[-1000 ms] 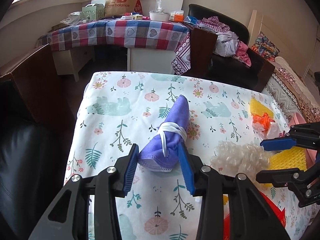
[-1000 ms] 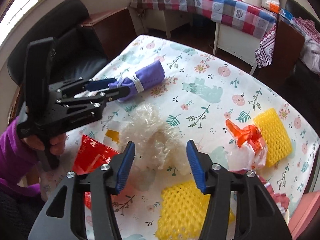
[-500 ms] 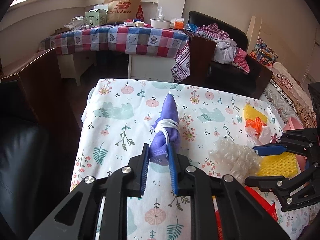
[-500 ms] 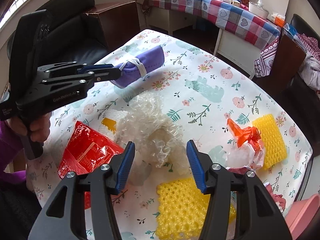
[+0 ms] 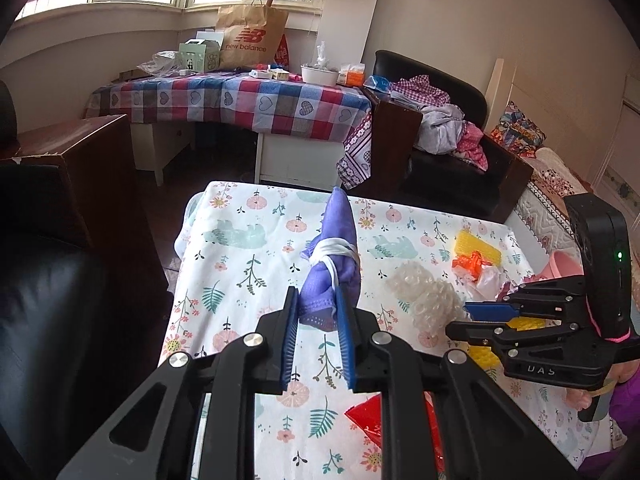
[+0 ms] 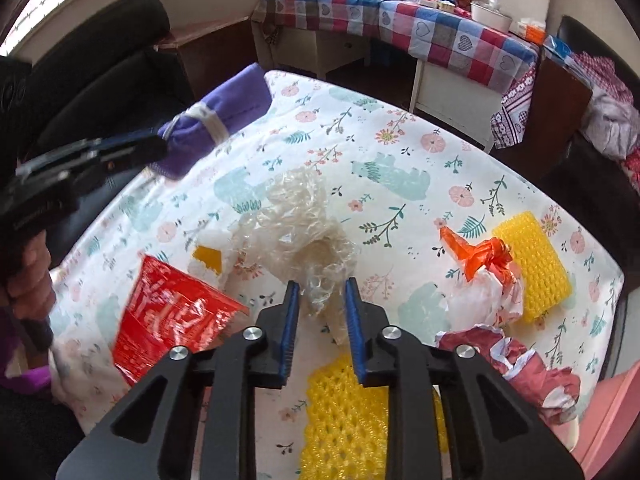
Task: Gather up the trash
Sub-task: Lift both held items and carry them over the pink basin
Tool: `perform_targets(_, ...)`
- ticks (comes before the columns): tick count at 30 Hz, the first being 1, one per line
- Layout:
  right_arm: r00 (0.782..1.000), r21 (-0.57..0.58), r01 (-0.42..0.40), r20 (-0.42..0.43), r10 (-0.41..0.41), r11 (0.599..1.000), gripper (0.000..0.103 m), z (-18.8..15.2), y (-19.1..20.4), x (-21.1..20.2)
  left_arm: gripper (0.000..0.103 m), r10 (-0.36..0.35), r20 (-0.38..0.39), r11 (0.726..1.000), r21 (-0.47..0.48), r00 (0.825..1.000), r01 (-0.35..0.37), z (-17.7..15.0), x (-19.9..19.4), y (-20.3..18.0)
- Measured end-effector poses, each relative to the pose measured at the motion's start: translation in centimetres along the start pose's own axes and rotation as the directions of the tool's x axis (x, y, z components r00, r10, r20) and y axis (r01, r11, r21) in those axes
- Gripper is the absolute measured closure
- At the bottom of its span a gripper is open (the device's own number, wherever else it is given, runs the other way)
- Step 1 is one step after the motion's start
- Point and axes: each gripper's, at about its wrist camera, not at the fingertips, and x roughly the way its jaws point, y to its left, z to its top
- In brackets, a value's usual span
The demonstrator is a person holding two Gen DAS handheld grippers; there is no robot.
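Observation:
My left gripper [image 5: 317,300] is shut on a rolled purple face mask [image 5: 334,256] bound with its white strap and holds it lifted above the floral table [image 5: 240,272]. The mask also shows in the right wrist view [image 6: 216,124], at the tip of the left gripper [image 6: 120,148]. My right gripper [image 6: 319,292] is shut on a crumpled clear bubble wrap [image 6: 300,224] at its near end. In the left wrist view the right gripper [image 5: 480,316] sits beside the bubble wrap [image 5: 424,292].
On the table lie a red packet [image 6: 172,312], a yellow foam net [image 6: 348,424], another yellow net [image 6: 532,256], an orange-and-white plastic bag [image 6: 484,272] and a dark red wrapper [image 6: 532,372]. A pink bin [image 5: 560,268] stands at the right edge. Black sofa [image 5: 60,320] on the left.
The left gripper has lifted the purple mask higher off the table. The right gripper has closed on the bubble wrap, having been open above it before.

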Motion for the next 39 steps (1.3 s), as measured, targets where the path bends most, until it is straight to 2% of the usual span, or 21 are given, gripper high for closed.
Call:
perform_targets(3, 0.998, 0.032, -0.015, 0.063, 0.013, 0.999, 0.081, -0.1, 0.2, -2.0, 0.086, -0.002, 0.013, 1.000, 0.000, 1.000, 0.002, -0.1, -1.0, -0.2)
perform_targets(13, 0.985, 0.099, -0.052, 0.167, 0.035, 0.994, 0.081, -2.4, 1.3, -7.1, 0.086, -0.036, 0.062, 0.999, -0.004, 0.997, 0.036, 0.0, -4.0, -2.0)
perform_targets(24, 0.958, 0.224, 0.003, 0.279, -0.067, 0.975, 0.081, -6.6, -1.3, -13.1, 0.086, -0.143, 0.097, 0.990, 0.036, 0.985, 0.140, 0.3, -5.7, -7.6)
perform_targets(30, 0.934, 0.350, 0.069, 0.308, -0.184, 0.934, 0.081, -9.9, -5.0, -15.8, 0.086, -0.220, 0.084, 0.974, 0.078, 0.972, 0.214, 0.7, -5.0, -12.1)
perform_targets(39, 0.887, 0.552, 0.167, 0.278, -0.369, 0.817, 0.081, -15.6, -11.9, -18.9, 0.085, -0.335, 0.012, 0.929, 0.174, 0.942, 0.328, 0.8, -2.5, -20.0)
